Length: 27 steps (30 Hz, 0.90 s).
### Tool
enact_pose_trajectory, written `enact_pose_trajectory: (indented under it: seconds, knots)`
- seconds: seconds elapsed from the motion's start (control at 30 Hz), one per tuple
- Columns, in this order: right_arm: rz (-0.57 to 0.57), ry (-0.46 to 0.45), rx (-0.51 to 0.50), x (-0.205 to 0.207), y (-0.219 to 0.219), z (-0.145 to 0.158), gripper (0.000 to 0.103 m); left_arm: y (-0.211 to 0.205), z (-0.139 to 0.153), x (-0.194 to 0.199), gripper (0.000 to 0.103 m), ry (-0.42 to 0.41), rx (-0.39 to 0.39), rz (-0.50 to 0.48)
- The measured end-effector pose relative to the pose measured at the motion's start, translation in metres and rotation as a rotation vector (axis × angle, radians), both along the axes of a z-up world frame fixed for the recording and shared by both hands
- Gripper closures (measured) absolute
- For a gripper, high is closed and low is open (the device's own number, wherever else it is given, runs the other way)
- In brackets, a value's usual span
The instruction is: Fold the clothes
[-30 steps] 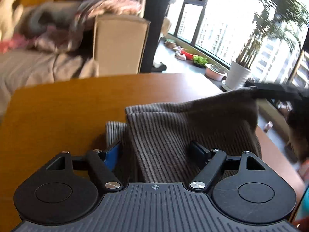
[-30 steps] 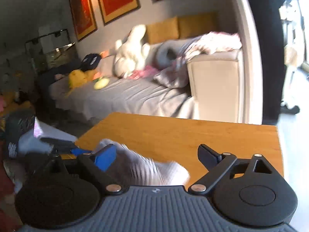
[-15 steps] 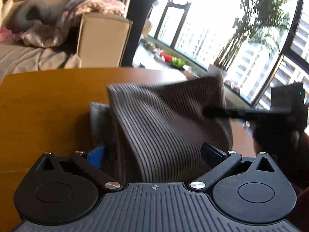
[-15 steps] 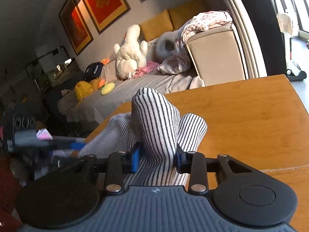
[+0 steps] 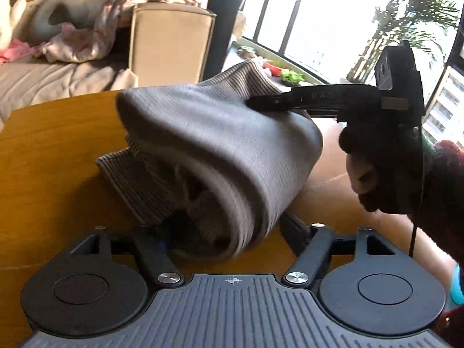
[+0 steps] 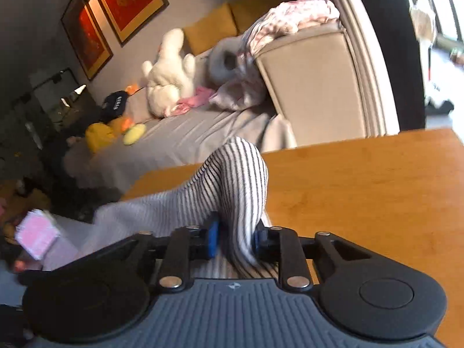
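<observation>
A sofa strewn with a blanket, a white plush toy and smaller toys is seen behind the wooden counter. A window with a plant lies beyond the far edge. The striped garment is lifted off the counter in a fold, blocking the left view's centre. The right gripper is held level by a sleeved hand, its fingers clamped on the cloth. The left gripper has just been closing; its fingers stand apart, cloth draped between them.
</observation>
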State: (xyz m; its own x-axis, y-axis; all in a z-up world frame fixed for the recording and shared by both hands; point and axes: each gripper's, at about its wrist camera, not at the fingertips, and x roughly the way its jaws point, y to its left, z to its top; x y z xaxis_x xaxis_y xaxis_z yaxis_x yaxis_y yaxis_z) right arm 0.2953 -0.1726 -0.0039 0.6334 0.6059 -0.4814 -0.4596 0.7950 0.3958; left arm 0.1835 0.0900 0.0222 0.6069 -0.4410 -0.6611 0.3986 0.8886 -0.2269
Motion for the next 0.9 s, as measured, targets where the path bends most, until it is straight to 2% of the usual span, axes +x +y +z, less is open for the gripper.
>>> enact_pose_trajectory:
  seconds: [0.13, 0.2, 0.23, 0.3, 0.4, 0.5, 0.57, 0.73, 0.77, 0.87, 0.9]
  knots:
    - [-0.04, -0.026, -0.031, 0.0, 0.003, 0.0, 0.06, 0.003, 0.008, 0.006, 0.031, 0.008, 0.001, 0.02]
    - [-0.057, -0.056, -0.07, -0.006, 0.003, 0.002, 0.043, 0.008, 0.022, -0.001, 0.029, -0.041, -0.009, 0.008]
    - [-0.066, -0.07, -0.087, -0.009, 0.002, 0.003, 0.041, 0.01, 0.03, -0.006, 0.025, -0.075, -0.015, 0.007]
    - [-0.08, -0.055, -0.066, -0.013, -0.005, 0.005, 0.031, 0.019, 0.049, -0.013, 0.02, -0.148, -0.029, 0.02]
    - [-0.149, -0.032, -0.011, -0.033, -0.02, 0.012, 0.023, 0.031, 0.077, -0.022, 0.013, -0.253, -0.049, 0.032]
    - [-0.204, -0.004, 0.058, -0.06, -0.037, 0.012, 0.013, 0.024, 0.093, -0.008, 0.008, -0.297, -0.04, -0.008]
    - [-0.233, 0.062, 0.116, -0.073, -0.047, 0.007, 0.012, 0.014, 0.087, 0.016, 0.008, -0.276, -0.023, -0.021]
    - [-0.243, 0.266, 0.256, -0.093, -0.054, -0.02, 0.012, 0.011, 0.043, 0.09, 0.01, -0.148, 0.016, 0.088]
    - [-0.232, 0.267, 0.271, -0.095, -0.05, -0.022, 0.012, 0.017, 0.032, 0.101, 0.009, -0.106, -0.008, 0.105]
    - [-0.18, 0.256, 0.242, -0.091, -0.029, -0.023, 0.012, 0.035, 0.002, 0.126, 0.004, 0.028, -0.144, 0.1]
    - [-0.16, 0.244, 0.232, -0.086, -0.021, -0.024, 0.017, 0.04, -0.005, 0.129, 0.004, 0.061, -0.19, 0.093]
